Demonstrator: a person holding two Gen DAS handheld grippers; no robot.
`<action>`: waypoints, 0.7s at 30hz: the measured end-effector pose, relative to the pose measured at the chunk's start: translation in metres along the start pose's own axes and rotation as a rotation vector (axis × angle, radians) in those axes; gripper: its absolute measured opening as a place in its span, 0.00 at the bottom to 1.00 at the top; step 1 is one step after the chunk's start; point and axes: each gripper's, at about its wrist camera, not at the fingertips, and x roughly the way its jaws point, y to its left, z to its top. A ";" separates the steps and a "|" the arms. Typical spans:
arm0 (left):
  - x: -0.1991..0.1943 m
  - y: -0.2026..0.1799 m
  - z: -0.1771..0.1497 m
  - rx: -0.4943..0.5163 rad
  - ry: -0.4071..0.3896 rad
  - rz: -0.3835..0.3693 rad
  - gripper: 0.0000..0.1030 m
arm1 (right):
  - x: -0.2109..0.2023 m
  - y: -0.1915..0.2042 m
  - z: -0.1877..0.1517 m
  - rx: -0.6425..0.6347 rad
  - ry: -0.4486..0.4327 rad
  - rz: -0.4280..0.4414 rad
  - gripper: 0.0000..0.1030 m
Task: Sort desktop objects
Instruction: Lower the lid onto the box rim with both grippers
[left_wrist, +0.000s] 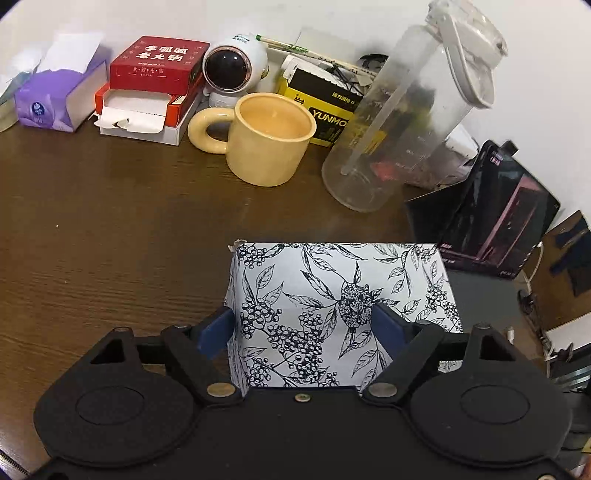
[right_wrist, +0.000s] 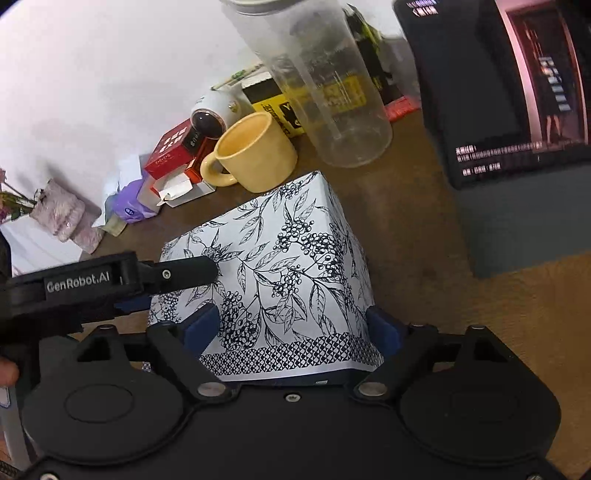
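A white box with a dark blue leaf-and-berry print (left_wrist: 332, 291) (right_wrist: 291, 273) sits low over the brown desk (left_wrist: 110, 229). My left gripper (left_wrist: 306, 325) is shut on it, blue pads pressed to both sides. My right gripper (right_wrist: 291, 328) is shut on the same box from another side. The left gripper's finger (right_wrist: 184, 273) crosses the right wrist view at the left and touches the box. Behind the box stand a yellow mug (left_wrist: 266, 136) (right_wrist: 255, 151) and a clear plastic bottle (left_wrist: 399, 122) (right_wrist: 325, 81).
Along the wall are a purple tissue pack (left_wrist: 55, 96), a red and white box (left_wrist: 155, 81), an astronaut figure (left_wrist: 232, 70) and a yellow and black box (left_wrist: 325, 103). A black carton (left_wrist: 491, 210) (right_wrist: 517, 85) rests on a grey block (right_wrist: 524, 218) at the right.
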 end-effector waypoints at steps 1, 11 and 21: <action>0.000 -0.003 -0.001 0.024 -0.007 0.015 0.80 | -0.001 0.001 -0.003 -0.006 0.004 -0.003 0.86; -0.043 -0.015 -0.049 0.181 0.029 -0.060 0.84 | -0.013 0.007 -0.030 -0.061 0.041 -0.029 0.90; -0.031 -0.002 -0.076 0.099 0.060 -0.056 1.00 | -0.024 0.001 -0.042 -0.033 0.022 -0.017 0.88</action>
